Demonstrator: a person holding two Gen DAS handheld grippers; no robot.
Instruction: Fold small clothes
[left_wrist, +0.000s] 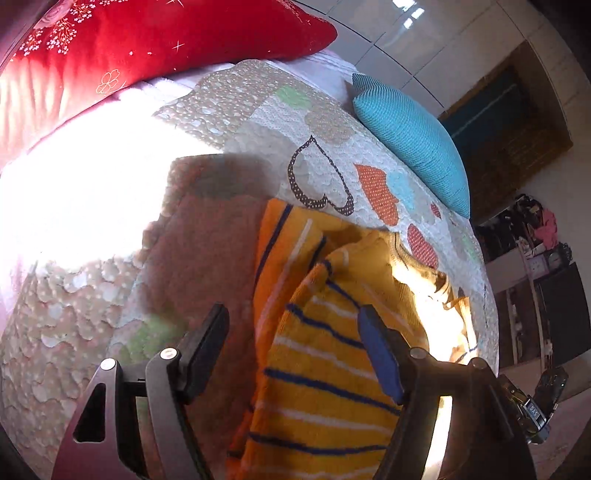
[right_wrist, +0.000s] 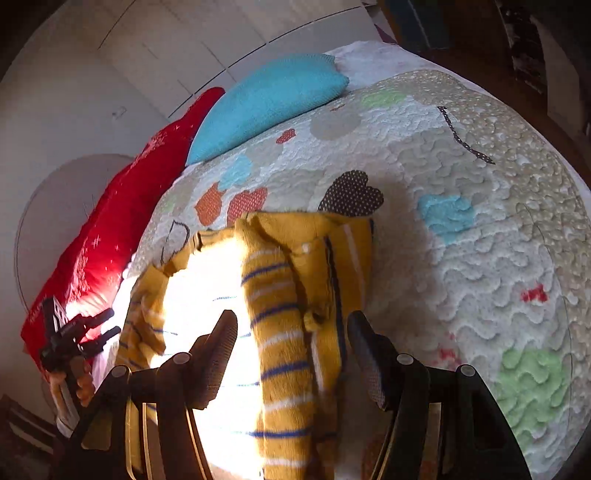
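Note:
A small yellow-orange garment with blue and white stripes (left_wrist: 325, 369) lies on the quilted bed cover (left_wrist: 258, 122), partly folded over itself. My left gripper (left_wrist: 295, 325) is open, its jaws wide apart just above the garment's near part. In the right wrist view the same garment (right_wrist: 288, 332) has a striped sleeve lying along its middle. My right gripper (right_wrist: 291, 332) is open with the sleeve between its jaws but not pinched. The left gripper (right_wrist: 74, 339) also shows at the far left of the right wrist view, beyond the garment.
A red pillow (left_wrist: 129, 40) and a teal pillow (left_wrist: 410, 140) lie at the head of the bed. Strong sunlight washes out part of the cover (left_wrist: 74, 203) and the garment (right_wrist: 210, 280). Shelves with clutter (left_wrist: 535, 258) stand beyond the bed edge.

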